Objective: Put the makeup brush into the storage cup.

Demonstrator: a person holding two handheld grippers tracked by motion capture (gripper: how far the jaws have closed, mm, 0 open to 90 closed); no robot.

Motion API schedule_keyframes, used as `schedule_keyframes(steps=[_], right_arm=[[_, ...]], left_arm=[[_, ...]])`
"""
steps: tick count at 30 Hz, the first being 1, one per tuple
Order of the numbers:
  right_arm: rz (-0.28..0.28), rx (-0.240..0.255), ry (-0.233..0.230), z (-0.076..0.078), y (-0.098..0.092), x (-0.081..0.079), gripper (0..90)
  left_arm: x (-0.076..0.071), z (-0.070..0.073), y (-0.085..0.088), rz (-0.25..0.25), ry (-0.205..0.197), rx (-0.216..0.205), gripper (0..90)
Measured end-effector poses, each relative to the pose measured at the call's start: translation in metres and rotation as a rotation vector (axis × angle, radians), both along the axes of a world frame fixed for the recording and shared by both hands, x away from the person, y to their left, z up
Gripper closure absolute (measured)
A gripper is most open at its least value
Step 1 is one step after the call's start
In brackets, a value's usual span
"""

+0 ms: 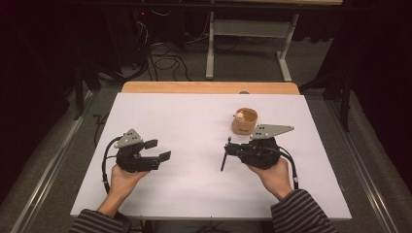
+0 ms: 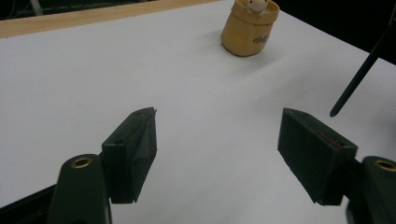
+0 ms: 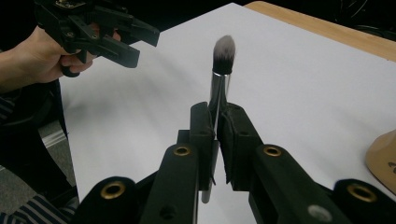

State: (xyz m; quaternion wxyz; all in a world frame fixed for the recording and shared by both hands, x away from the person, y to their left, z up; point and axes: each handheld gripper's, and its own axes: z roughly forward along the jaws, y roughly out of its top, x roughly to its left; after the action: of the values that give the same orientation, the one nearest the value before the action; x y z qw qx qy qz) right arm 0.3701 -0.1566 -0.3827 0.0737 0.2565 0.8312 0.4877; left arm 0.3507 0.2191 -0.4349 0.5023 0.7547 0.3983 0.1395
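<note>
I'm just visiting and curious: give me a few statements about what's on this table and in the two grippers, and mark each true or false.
1. The right gripper is clamped on a makeup brush. True.
2. The left gripper holds the wooden cup. False: its jaws stand open with nothing between them, and the cup is well beyond them.
3. The cup lies tipped on its side. False: it stands upright on the white table.
4. Something small sits inside the cup. True.

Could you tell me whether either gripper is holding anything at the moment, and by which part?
The right gripper is shut on a makeup brush, clamped at the metal ferrule just below the bristles. The left gripper is open and holds nothing.
</note>
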Motion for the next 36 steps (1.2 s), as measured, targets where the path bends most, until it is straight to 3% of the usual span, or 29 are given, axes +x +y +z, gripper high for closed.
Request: schedule_keyframes(steps=[12, 24, 36], right_arm=[[-0.028, 0.024, -0.013, 0.007, -0.016, 0.003, 85.4], [-0.061, 0.011, -0.028, 0.019, -0.025, 0.008, 85.4], [-0.100, 0.011, -0.040, 0.027, -0.036, 0.015, 85.4]], left_arm=[[0.001, -0.008, 0.004, 0.024, 0.009, 0.017, 30.2], [-0.001, -0.017, -0.001, 0.032, 0.009, 0.053, 31.9], [0.000, -0.020, -0.002, 0.030, 0.022, 0.055, 32.0]])
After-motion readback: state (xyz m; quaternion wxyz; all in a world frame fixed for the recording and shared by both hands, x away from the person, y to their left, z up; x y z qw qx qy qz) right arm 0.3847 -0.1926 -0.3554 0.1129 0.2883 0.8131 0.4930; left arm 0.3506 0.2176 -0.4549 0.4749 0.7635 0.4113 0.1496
